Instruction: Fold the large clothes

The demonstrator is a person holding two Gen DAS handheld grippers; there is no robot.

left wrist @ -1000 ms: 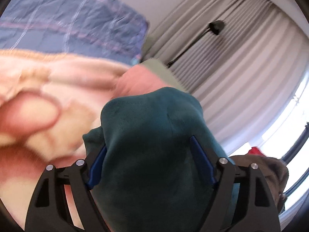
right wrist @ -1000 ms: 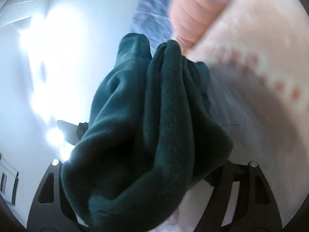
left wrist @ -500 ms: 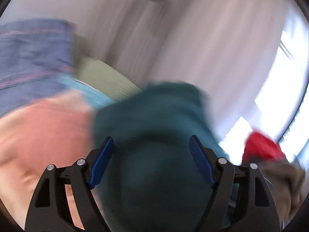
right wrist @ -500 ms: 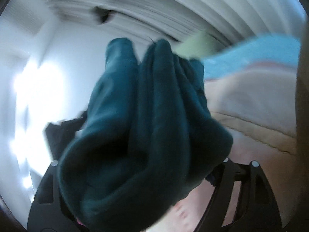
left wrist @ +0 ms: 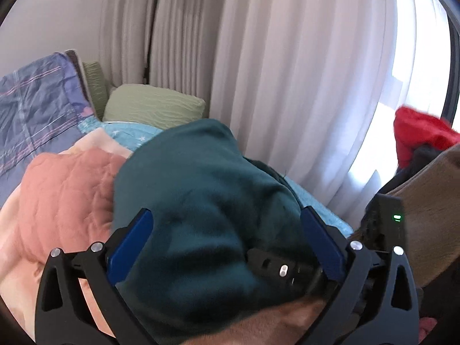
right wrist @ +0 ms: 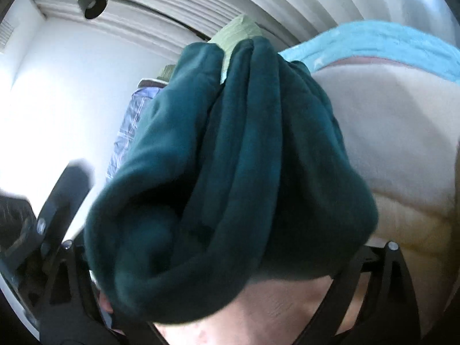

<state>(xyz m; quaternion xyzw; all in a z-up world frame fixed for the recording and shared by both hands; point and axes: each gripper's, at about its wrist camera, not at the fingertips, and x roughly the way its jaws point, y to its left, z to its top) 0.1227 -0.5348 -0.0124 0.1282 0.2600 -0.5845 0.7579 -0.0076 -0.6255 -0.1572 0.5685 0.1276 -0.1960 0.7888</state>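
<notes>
Evidently carrying it to set down, both grippers bracket the folded dark green garment [left wrist: 201, 215] over the bed [left wrist: 66, 201], left gripper [left wrist: 227, 247] and right gripper [right wrist: 230, 273] having just widened their jaws around the bundle.

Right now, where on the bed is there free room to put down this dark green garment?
In the right wrist view, the pale blanket right of the garment, below the light blue sheet, lies bare. The head end is crowded: green pillows, plaid bedding, bunched pink quilt.
</notes>
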